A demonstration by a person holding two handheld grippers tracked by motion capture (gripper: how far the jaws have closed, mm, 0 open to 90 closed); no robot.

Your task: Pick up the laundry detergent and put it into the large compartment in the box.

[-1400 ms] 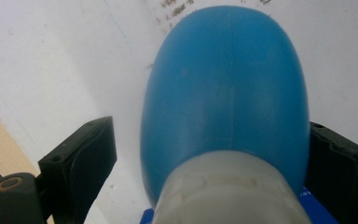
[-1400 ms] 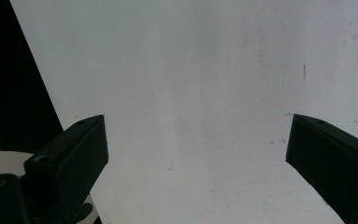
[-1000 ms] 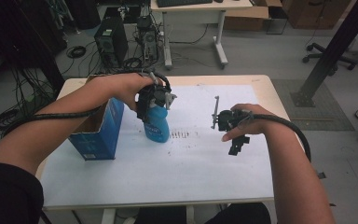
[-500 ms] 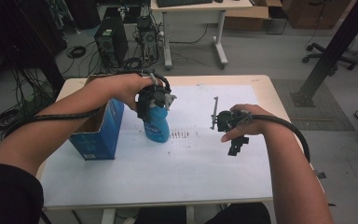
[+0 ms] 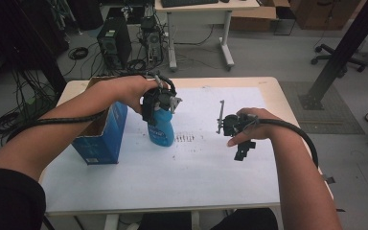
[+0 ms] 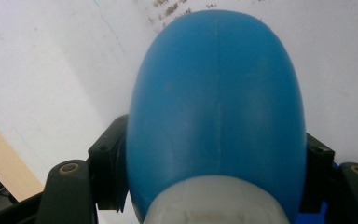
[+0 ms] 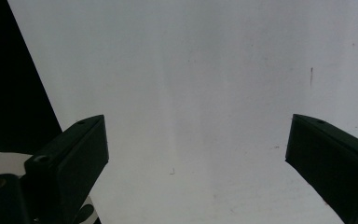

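White paper (image 5: 172, 167) is seen covering a wooden table (image 5: 278, 96) in the high view, with computer towers (image 5: 112, 43) and cables lying on the floor behind. A blue bottle (image 5: 162, 129) is being held upright on the paper by the left gripper (image 5: 159, 103), just beside an open blue cardboard box (image 5: 100, 139) at the table's left. The right gripper (image 5: 242, 148) is being held above bare paper, well apart from the bottle.

In the left gripper view, the blue bottle (image 6: 216, 112) is being pinched between the jaws just below its white cap (image 6: 214, 203).

In the right gripper view, the jaws are being held wide apart over blank paper (image 7: 191, 93), nothing between them.
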